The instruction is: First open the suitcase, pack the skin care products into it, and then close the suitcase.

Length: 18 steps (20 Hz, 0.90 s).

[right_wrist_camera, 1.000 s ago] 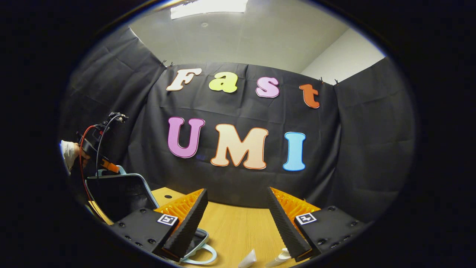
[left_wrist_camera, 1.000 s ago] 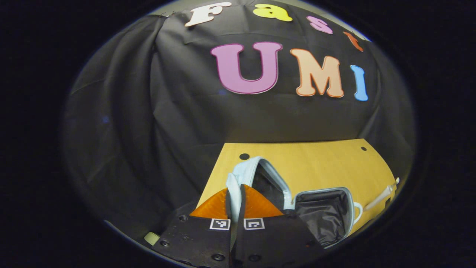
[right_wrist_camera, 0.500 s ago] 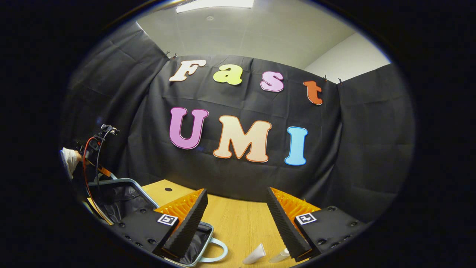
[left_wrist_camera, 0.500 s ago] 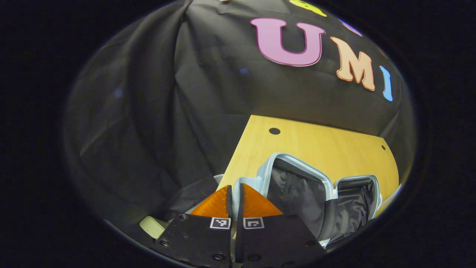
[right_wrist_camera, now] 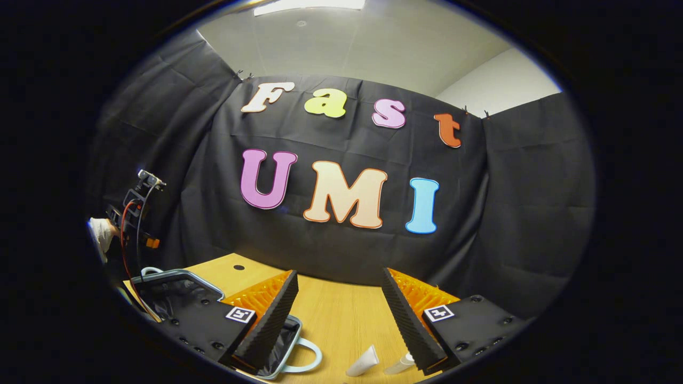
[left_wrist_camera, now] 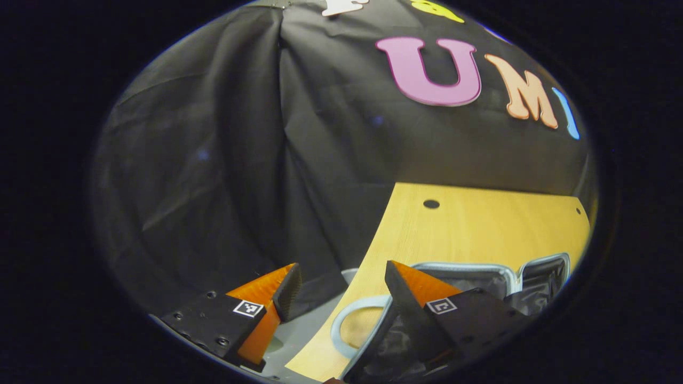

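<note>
Two halves of the suitcase [right_wrist_camera: 176, 290] lay open on the wooden table [right_wrist_camera: 341, 320], its dark lining exposed, at the far left of the right gripper view. In the left gripper view the left gripper [left_wrist_camera: 341, 282] hung with its fingers spread wide and nothing between them; the suitcase's pale handle loop [left_wrist_camera: 355, 325] sat just beyond and below the gap, and the open shell [left_wrist_camera: 480, 274] ran off to its right.

Moving rightward in the right gripper view, the right gripper [right_wrist_camera: 339, 298] also stood wide apart and empty. Low down, by its right finger, lay two skin care items: a small white tube [right_wrist_camera: 363, 362], its long axis slanting up to the right, and a clear bottle [right_wrist_camera: 399, 365] partly hidden behind the fingertip. Both rested on the table, well apart from the case and outside it.

The right gripper looked much the nearer to the products, so the first pick probably fell to it, dropping down and forward onto the tube across its slant. No brand or label on case or products was legible.
</note>
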Each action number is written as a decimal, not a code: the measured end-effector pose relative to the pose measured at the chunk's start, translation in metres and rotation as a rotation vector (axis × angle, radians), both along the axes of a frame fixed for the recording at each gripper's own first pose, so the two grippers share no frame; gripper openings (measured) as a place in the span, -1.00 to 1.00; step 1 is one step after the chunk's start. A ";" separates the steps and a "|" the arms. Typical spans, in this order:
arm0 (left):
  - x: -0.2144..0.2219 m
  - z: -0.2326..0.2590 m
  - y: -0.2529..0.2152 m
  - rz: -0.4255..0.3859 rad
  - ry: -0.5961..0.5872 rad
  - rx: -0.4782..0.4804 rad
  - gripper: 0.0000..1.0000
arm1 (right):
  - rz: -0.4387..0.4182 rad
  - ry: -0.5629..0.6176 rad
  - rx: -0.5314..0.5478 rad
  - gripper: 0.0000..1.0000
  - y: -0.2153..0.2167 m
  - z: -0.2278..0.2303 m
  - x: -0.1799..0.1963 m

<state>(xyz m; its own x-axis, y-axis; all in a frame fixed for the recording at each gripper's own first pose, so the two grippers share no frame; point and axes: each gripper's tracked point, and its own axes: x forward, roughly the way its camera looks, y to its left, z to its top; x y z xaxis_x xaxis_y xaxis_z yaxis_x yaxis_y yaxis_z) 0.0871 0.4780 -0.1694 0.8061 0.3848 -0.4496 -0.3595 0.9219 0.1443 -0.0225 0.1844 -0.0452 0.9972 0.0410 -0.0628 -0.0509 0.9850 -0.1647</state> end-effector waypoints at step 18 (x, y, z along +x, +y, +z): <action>-0.041 0.155 -0.276 -0.280 -0.456 -0.018 0.88 | -0.034 -0.053 0.079 0.96 -0.142 0.025 0.013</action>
<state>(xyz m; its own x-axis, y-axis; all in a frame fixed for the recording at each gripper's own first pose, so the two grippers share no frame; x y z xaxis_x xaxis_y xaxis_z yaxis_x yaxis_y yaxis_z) 0.0458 0.2024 -0.0148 0.9919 0.1226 -0.0341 -0.1222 0.9924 0.0146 -0.0095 0.0426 -0.0205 0.9999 0.0101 -0.0079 -0.0108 0.9960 -0.0884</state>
